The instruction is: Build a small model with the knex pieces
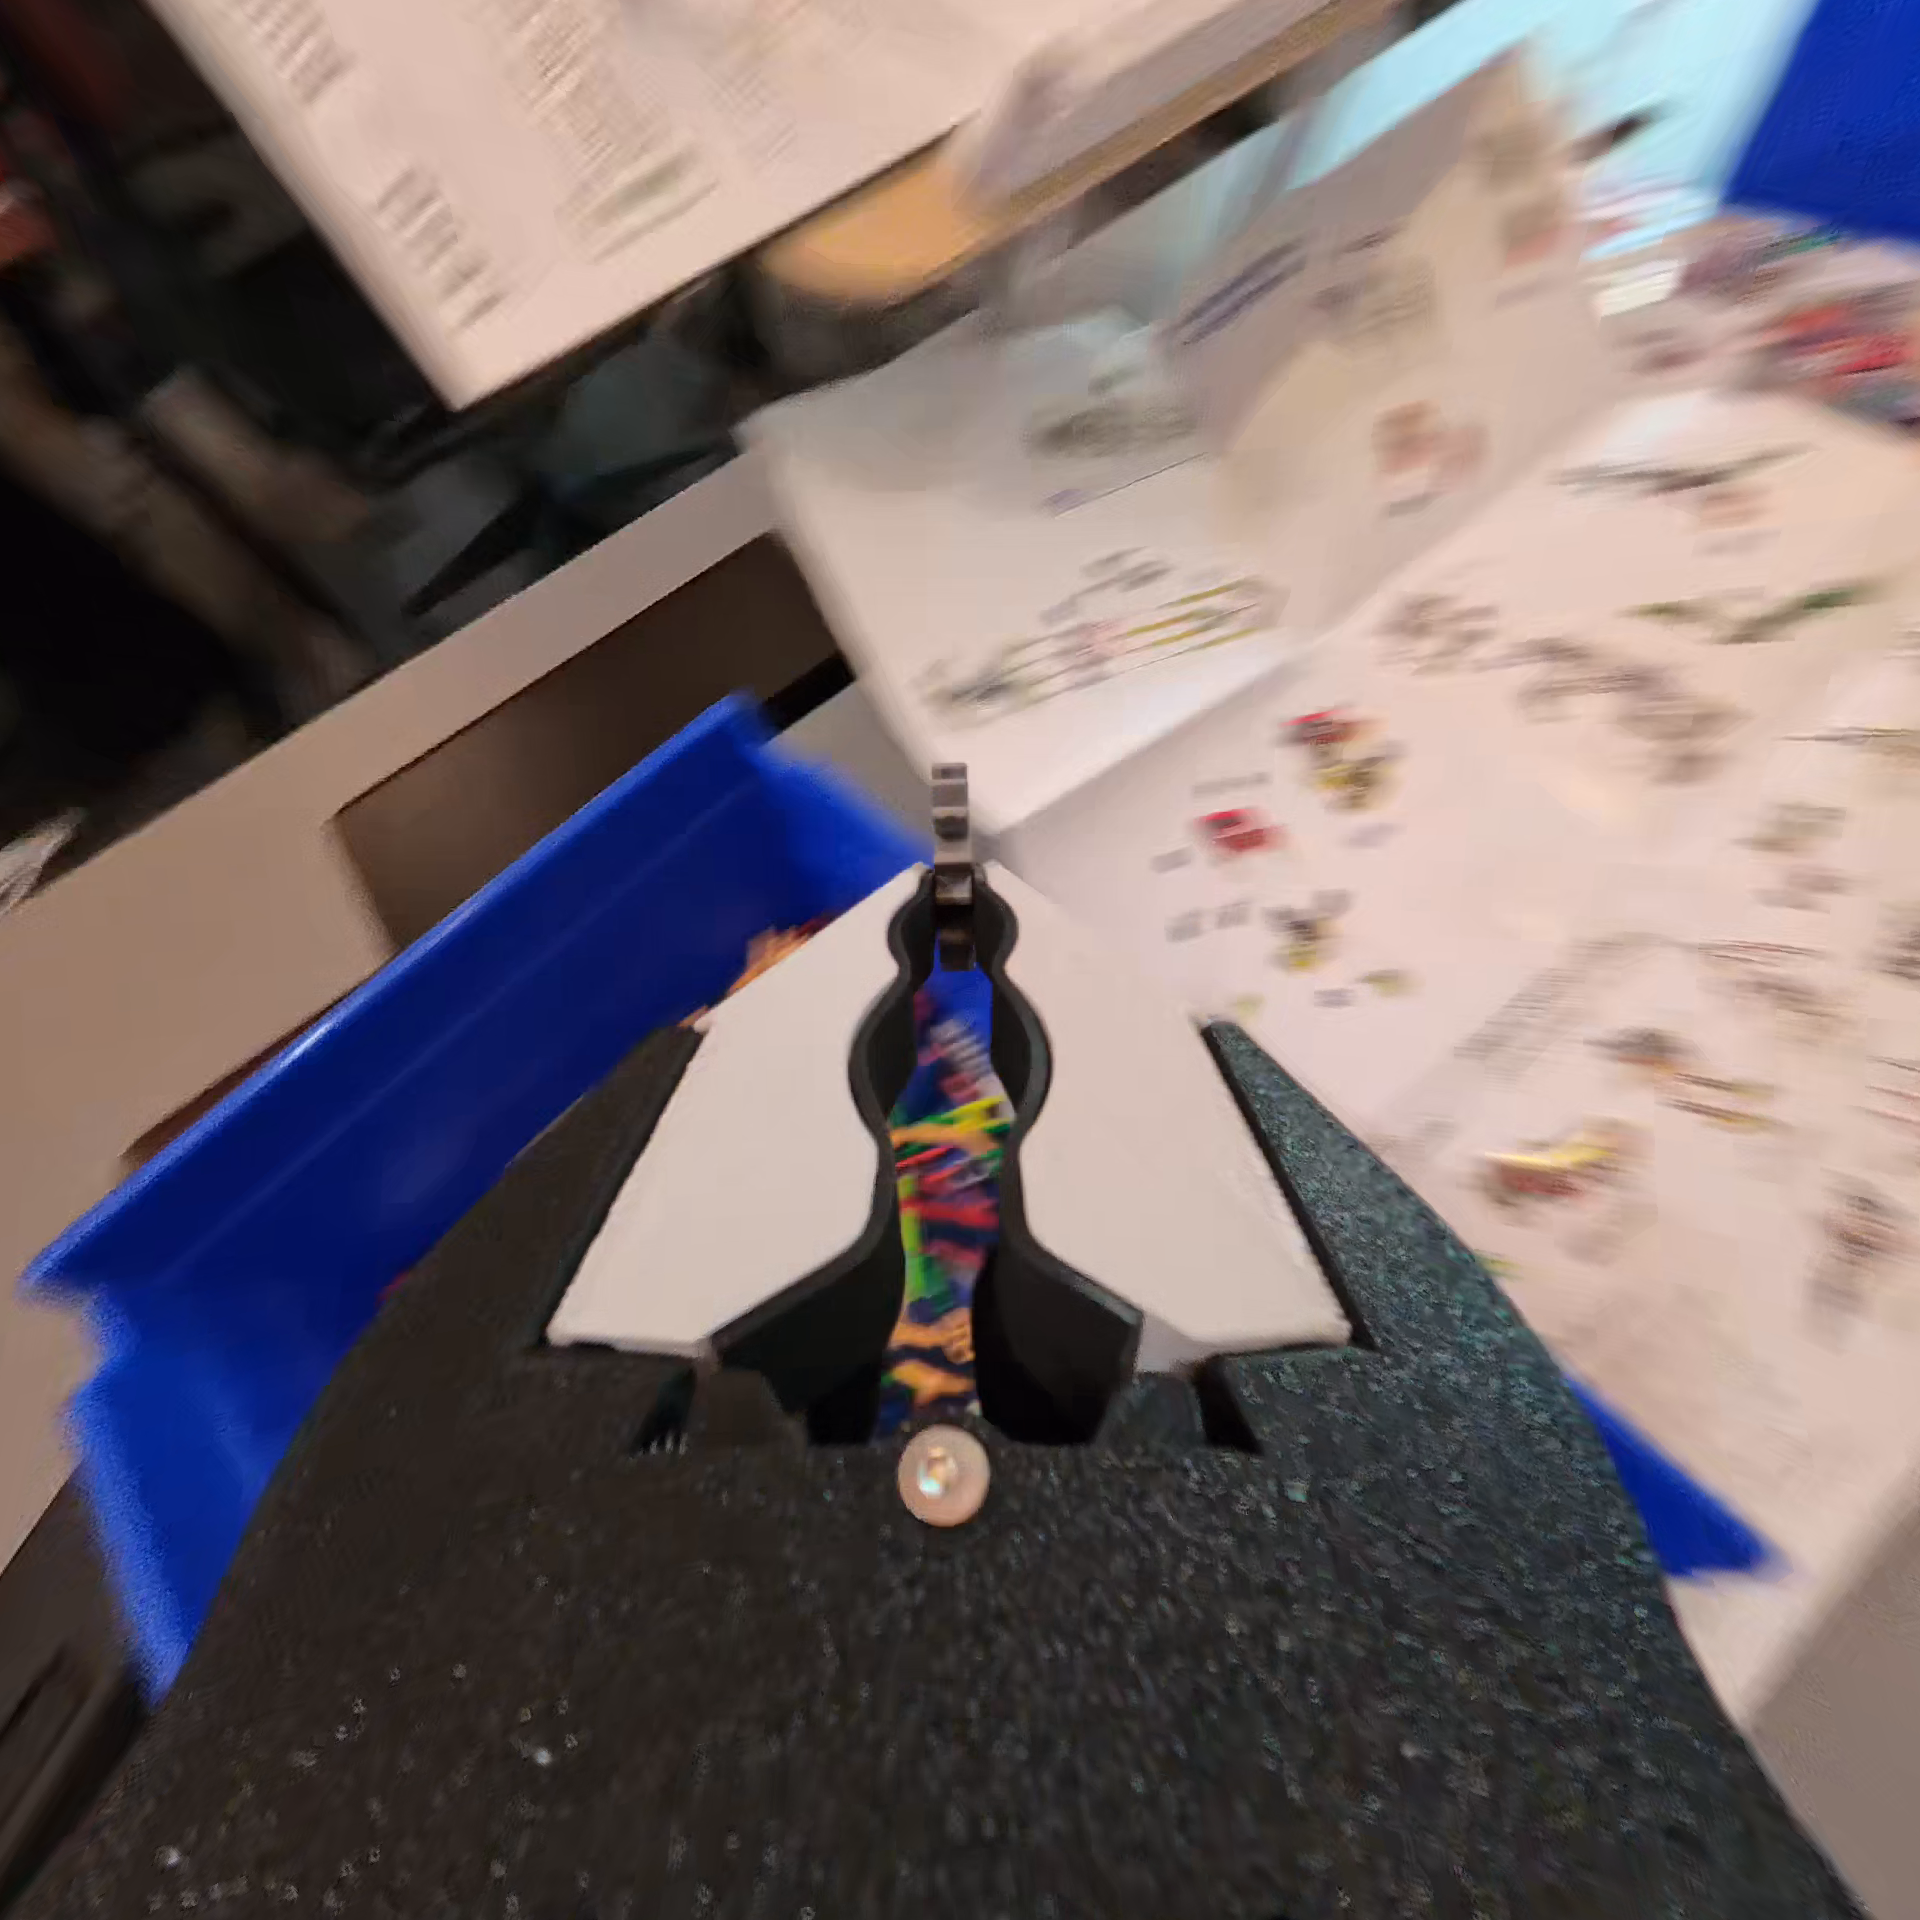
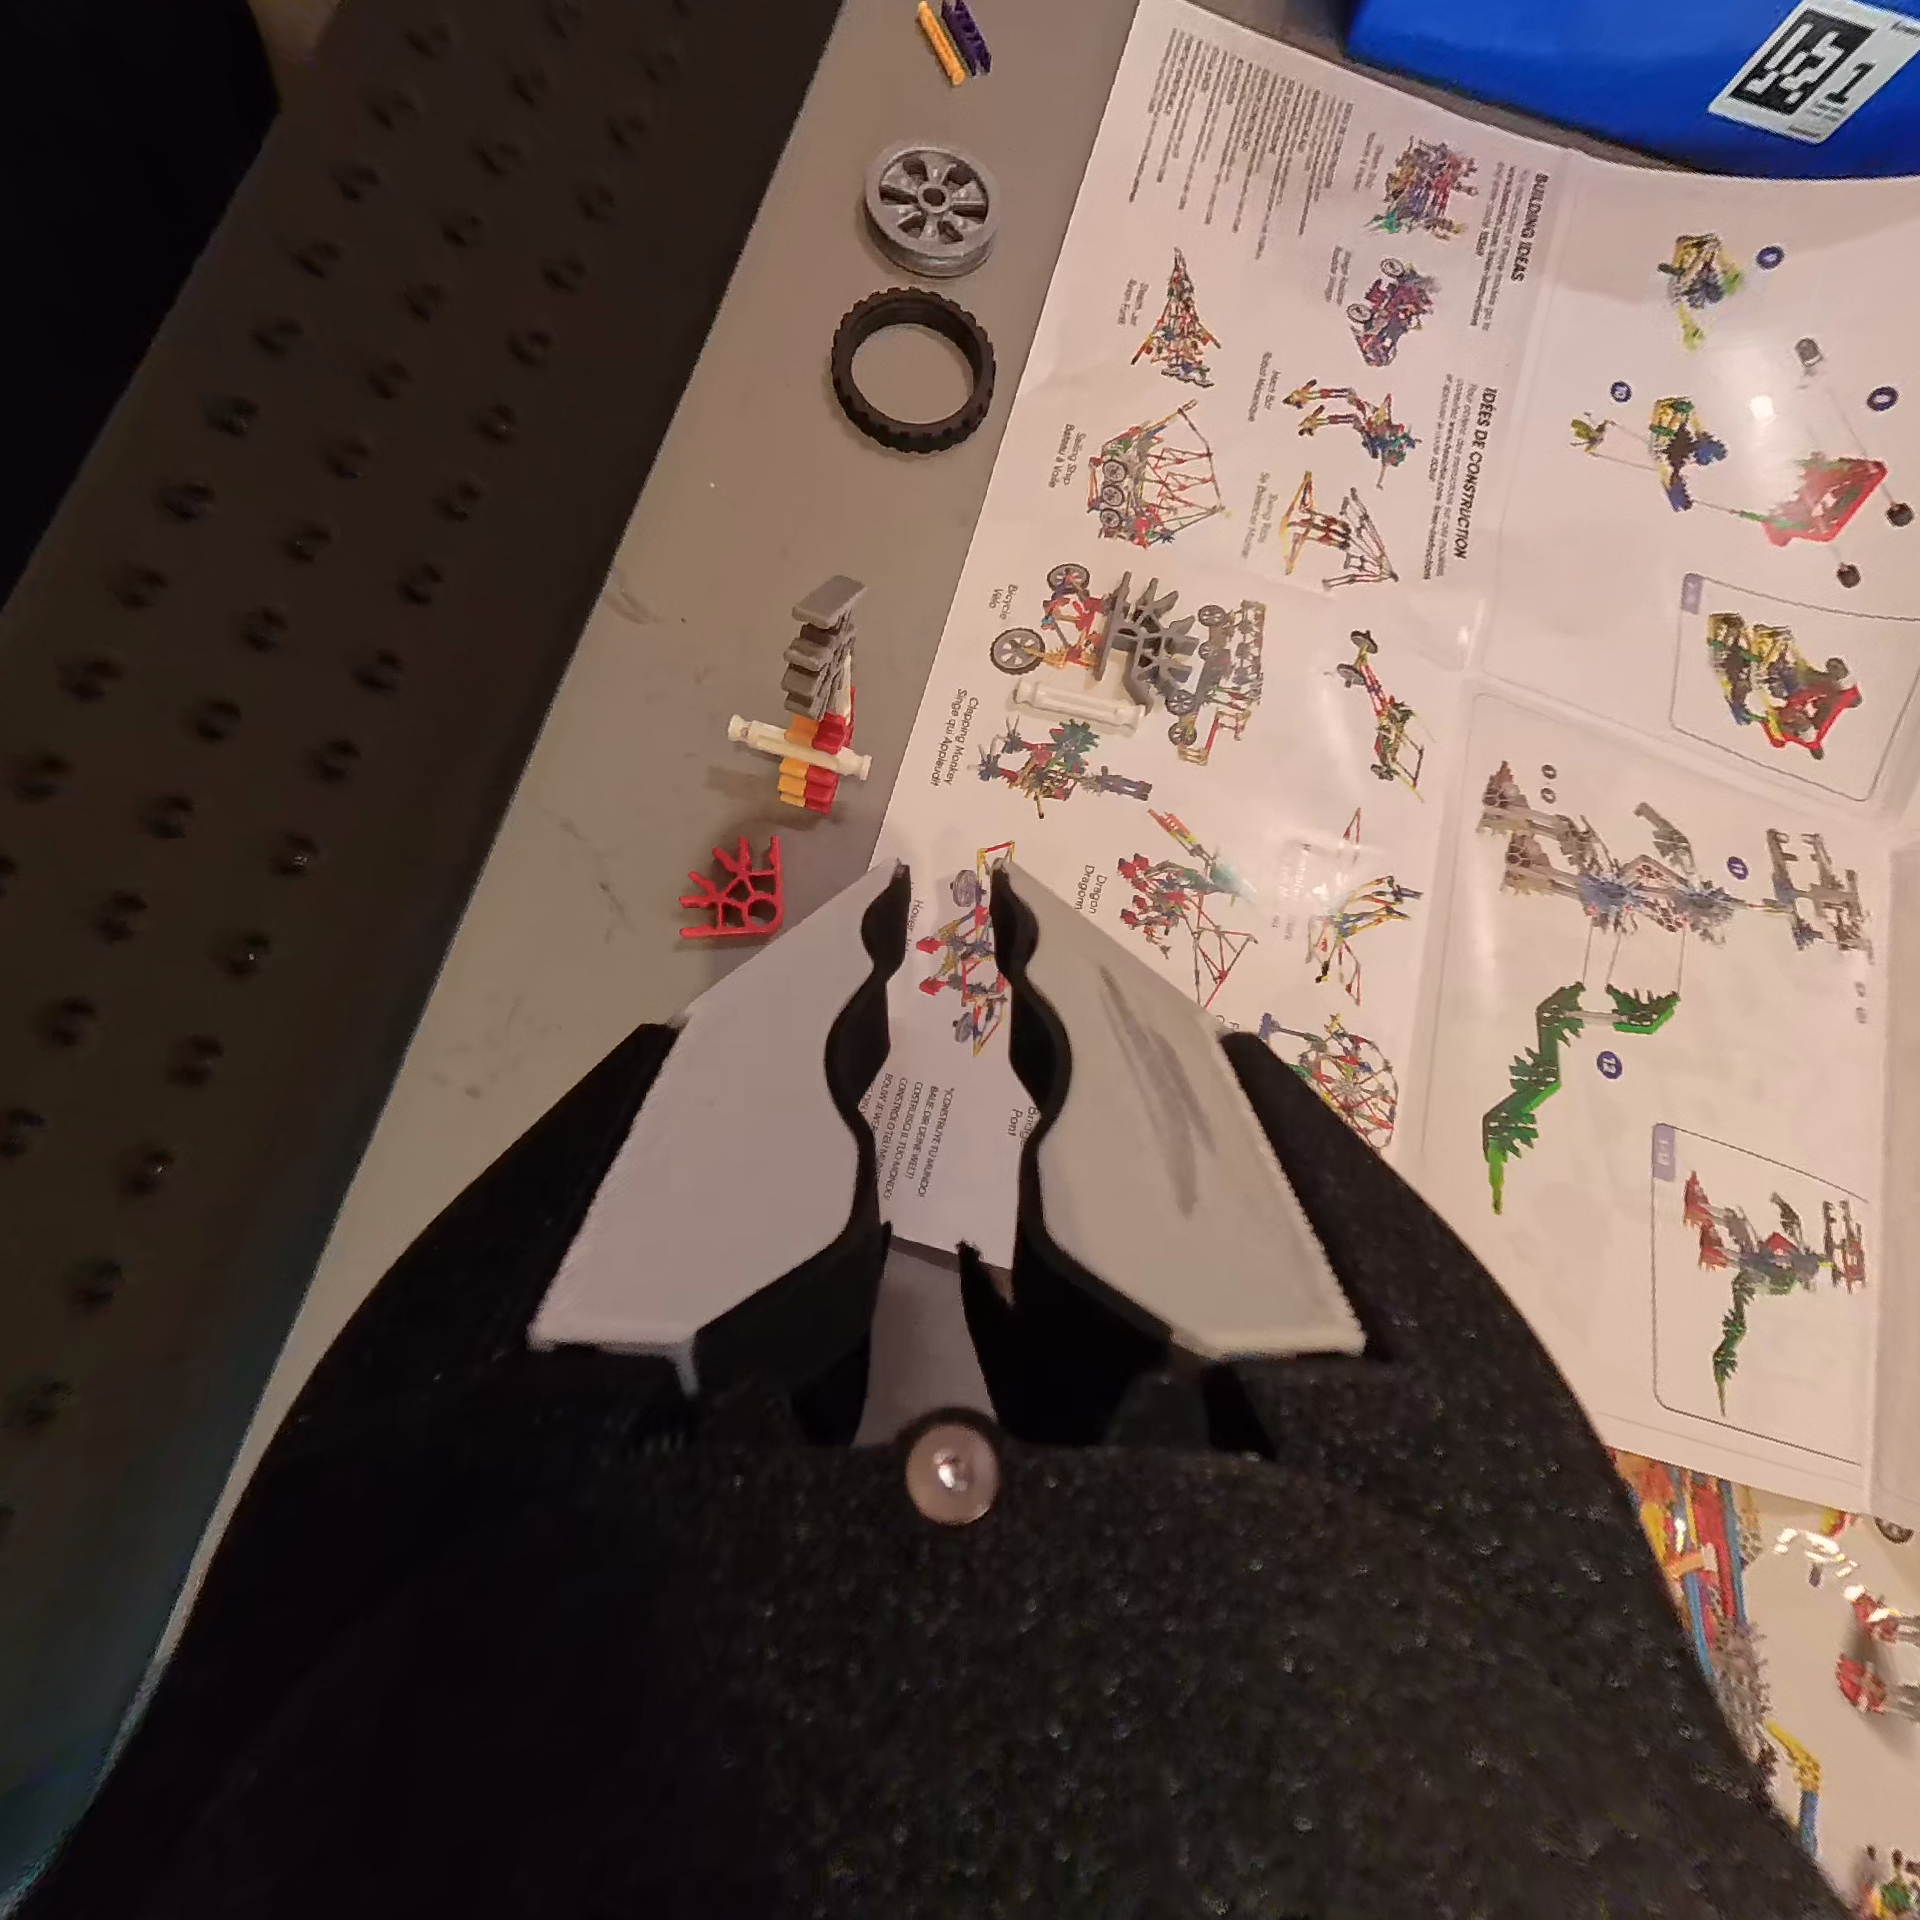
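Note:
My left gripper [image 1: 954, 902] is shut on a small grey connector piece [image 1: 950, 821] that sticks out past its tips. It hangs above a blue bin [image 1: 436, 1049] of mixed coloured pieces; the view is blurred. My right gripper [image 2: 945, 878] is open and empty, low over the near-left edge of a printed instruction sheet [image 2: 1382, 727]. Left of its tips lie a red connector [image 2: 738, 891] and a small stack of grey, red and orange connectors on a white rod [image 2: 816, 707]. A grey connector with a white rod [image 2: 1138, 649] lies on the sheet.
A grey wheel hub [image 2: 932, 211] and a black tyre [image 2: 912, 371] lie on the grey table [image 2: 665, 582]. Yellow and purple rods [image 2: 956, 36] lie at the far edge. A dark studded board [image 2: 260, 520] runs along the left. A blue bin [image 2: 1621, 73] stands at top right. My hands' fingertips stand some 40 cm from each other.

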The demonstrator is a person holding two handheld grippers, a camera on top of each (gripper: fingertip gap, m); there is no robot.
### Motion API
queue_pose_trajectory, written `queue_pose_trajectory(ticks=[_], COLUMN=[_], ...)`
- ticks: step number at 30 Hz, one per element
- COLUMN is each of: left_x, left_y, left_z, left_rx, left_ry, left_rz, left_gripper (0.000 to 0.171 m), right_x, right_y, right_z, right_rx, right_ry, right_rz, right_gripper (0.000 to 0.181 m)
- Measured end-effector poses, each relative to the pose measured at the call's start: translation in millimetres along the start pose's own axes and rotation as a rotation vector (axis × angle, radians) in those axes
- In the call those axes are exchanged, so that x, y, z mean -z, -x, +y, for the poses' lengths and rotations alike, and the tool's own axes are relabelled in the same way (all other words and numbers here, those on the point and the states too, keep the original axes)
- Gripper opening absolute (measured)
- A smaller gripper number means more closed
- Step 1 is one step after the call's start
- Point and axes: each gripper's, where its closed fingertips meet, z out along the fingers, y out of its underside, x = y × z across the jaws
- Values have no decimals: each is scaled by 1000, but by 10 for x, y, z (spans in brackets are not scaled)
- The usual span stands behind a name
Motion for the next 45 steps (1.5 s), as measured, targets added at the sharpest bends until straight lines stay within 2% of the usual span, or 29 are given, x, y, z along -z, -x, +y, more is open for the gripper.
queue_pose_trajectory(ticks=[2, 5, 7, 9, 12, 14, 16, 17, 20, 23, 25, 27, 29, 33, 35, 38, 41, 45], left_x=[87, 177, 197, 162, 13, -80, -123, -123, 41, 302, 489, 631, 782, 1025, 1041, 1053, 1029, 954], left_y=[-581, -1560, -2134, -2562, -2844, -2830, -2768, -2701, -2430, -1840, -1360, -806, -422, -154, -116, -11, 68, 12], left_z=[-204, -229, -51, 200, 644, 833, 870, 830, 463, 59, -49, 138, 573, 1495, 1704, 1890, 1983, 2074], left_rx=[-62, -261, -381, -459, -546, -565, -540, -541, -479, -379, -293, -248, -164, -70, -59, -23, 18, 69], left_ry=[-16, 32, 132, 248, 429, 496, 505, 488, 365, 219, 176, 266, 459, 847, 947, 1045, 1062, 1053], left_rz=[213, 502, 657, 766, 803, 766, 734, 707, 647, 482, 343, 150, 40, -9, -30, -76, -106, -62], left_gripper=[5, 5, 6, 6, 6, 9, 32, 37, 39, 36, 29, 25, 26, 26, 26, 27, 28, 28], right_x=[-3, -9, -7, -9, -19, -22, -20, -18, -8, 3, 12, 12, 2, -17, -18, -16, -10, -10], right_y=[-5, -4, -4, -4, 5, 13, 15, 13, 5, 2, -7, -12, -3, 15, 17, 17, 23, 30], right_z=[11, 18, 19, 21, 37, 38, 34, 35, 31, 29, 30, 24, 23, 25, 23, 25, 15, 8], right_rx=[-1, -1, -3, -7, -5, -2, 0, 0, 1, 4, 2, -1, 2, 5, 5, 8, 14, 18], right_ry=[5, 9, 8, 6, 14, 16, 15, 15, 12, 12, 10, 7, 10, 16, 15, 16, 16, 16], right_rz=[3, 3, 1, -2, -5, -7, -7, -7, -3, 0, 3, 4, 2, -3, -3, -2, -1, -1], right_gripper=[15, 15, 15, 15, 15, 15, 15, 15, 15, 15, 15, 15, 15, 15, 15, 15, 15, 15])
